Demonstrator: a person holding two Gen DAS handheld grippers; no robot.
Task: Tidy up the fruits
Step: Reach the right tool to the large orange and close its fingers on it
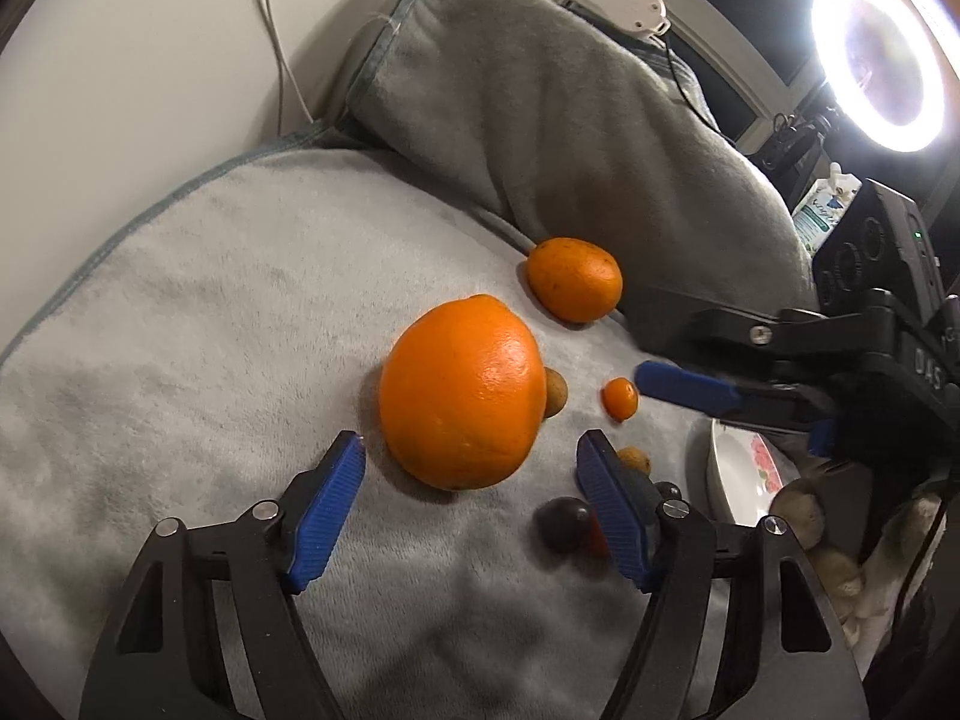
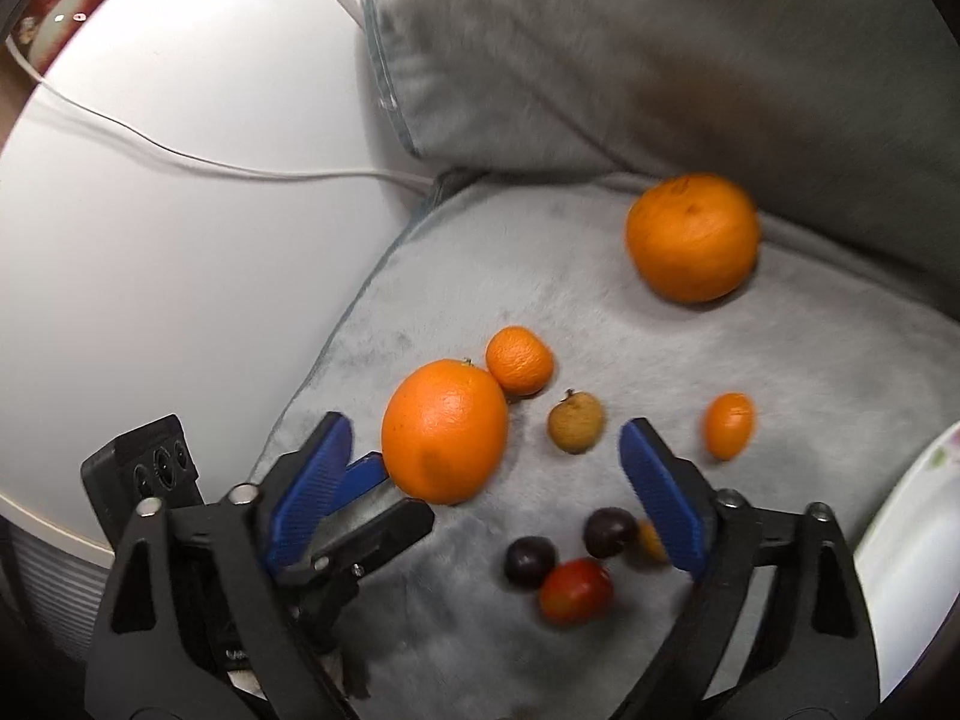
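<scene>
Surface: a grey plush blanket (image 2: 750, 396) covers the work area and rises into a bunched fold behind the fruit. It lies on a white table (image 2: 150, 240), bare beyond the blanket's left edge, with a white cable (image 2: 240, 171) running across it. Room is dark apart from a lit ring light (image 1: 879, 60) at upper right of the left wrist view; a black device and a carton stand below the light.

Landmark: the large orange (image 1: 462, 393), on the blanket, mid-field.

- Left gripper (image 1: 471, 477): fingers apart, one on each side of the large orange's near end, pads not pressing it.
- Right gripper (image 2: 486, 492): fingers wide apart, nothing clamped (view is motion-blurred).
- Second orange (image 1: 575, 279): behind the large orange, at the foot of the fold.
- Mandarin (image 2: 519, 360): touching the large orange on its far side.
- Brown round fruit (image 2: 575, 423): just right of the large orange.
- Kumquat (image 1: 620, 398): further right, apart.
- Two dark plums (image 2: 609, 531) and a red fruit (image 2: 576, 591): clustered nearer the cameras than the large orange.
- White plate (image 1: 729, 474), floral rim: well right of the large orange, at the blanket's edge.
</scene>
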